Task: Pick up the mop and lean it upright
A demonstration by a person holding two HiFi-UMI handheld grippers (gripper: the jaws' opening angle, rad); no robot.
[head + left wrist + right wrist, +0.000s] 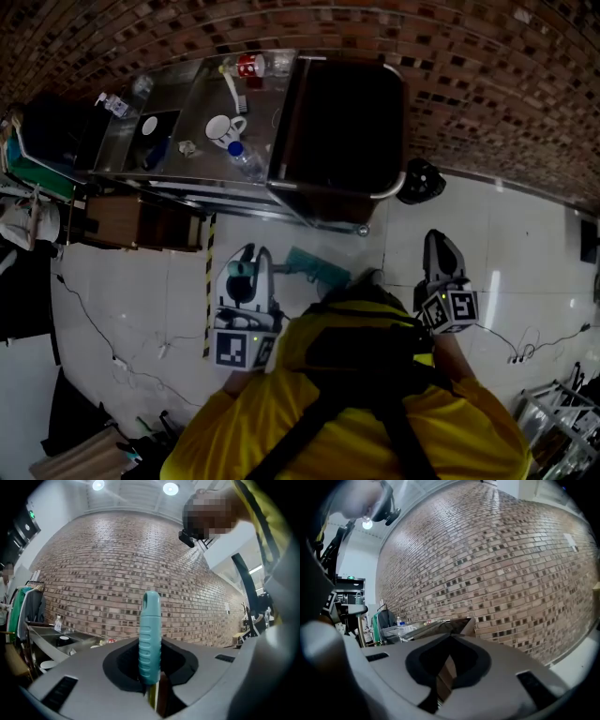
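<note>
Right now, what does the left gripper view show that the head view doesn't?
Only the left gripper view shows the ceiling lights and the ribs on the teal mop handle. Only the head view shows the right gripper and the white floor. Both show the left gripper clamped on that handle, the brick wall and the steel counter.

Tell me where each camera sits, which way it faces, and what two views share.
Head view: on the person's head, looking steeply down at the steel sink counter, brick wall and floor; shows the yellow top, left gripper and right gripper.
Left gripper view: on the left gripper, facing the brick wall along jaws closed on the teal mop handle; yellow top at right.
Right gripper view: on the right gripper, facing the brick wall; jaws together, empty; head camera top left.
Shared: head and left gripper views both show the mop handle.
</note>
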